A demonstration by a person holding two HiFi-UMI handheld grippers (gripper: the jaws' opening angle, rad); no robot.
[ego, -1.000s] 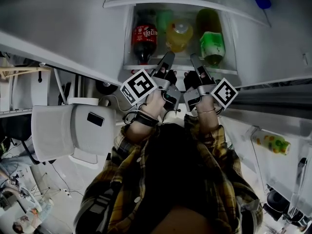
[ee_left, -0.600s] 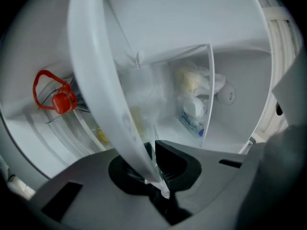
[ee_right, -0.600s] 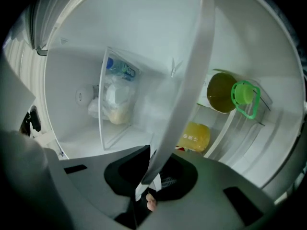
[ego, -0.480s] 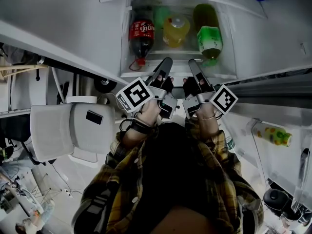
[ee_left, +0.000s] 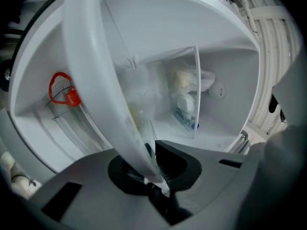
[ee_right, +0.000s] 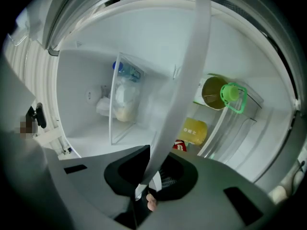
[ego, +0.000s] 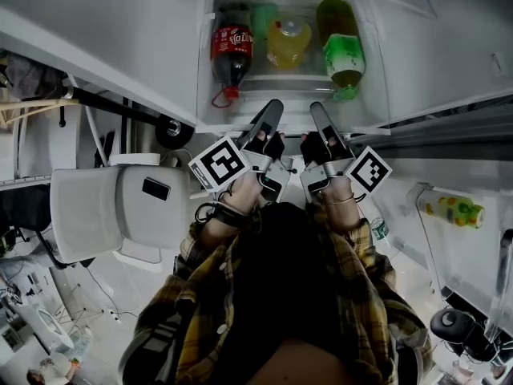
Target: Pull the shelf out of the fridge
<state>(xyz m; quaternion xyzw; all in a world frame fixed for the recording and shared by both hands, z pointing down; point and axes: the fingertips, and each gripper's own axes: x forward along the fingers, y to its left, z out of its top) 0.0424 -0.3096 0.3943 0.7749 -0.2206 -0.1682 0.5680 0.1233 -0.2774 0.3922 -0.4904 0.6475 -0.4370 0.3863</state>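
Note:
The fridge shelf (ego: 292,123) is a white-rimmed clear tray carrying a cola bottle (ego: 230,50), a yellow drink bottle (ego: 288,42) and a green bottle (ego: 343,54), all lying down. My left gripper (ego: 271,115) and right gripper (ego: 321,115) sit side by side on its front edge. In the left gripper view the white rim (ee_left: 96,71) runs between the jaws of the left gripper (ee_left: 153,163), which are shut on it. In the right gripper view the rim (ee_right: 192,66) is pinched the same way by the right gripper (ee_right: 152,172).
Deeper in the fridge a clear bin (ee_left: 184,95) holds bagged food. The open door (ego: 457,239) at the right carries a bottle (ego: 453,211) in its rack. A white chair (ego: 112,215) stands at the left, close to my elbow.
The shelf has slid out toward me with both grippers on its rim. The bottles show further out of the fridge, and the cola bottle's red cap is now in sight.

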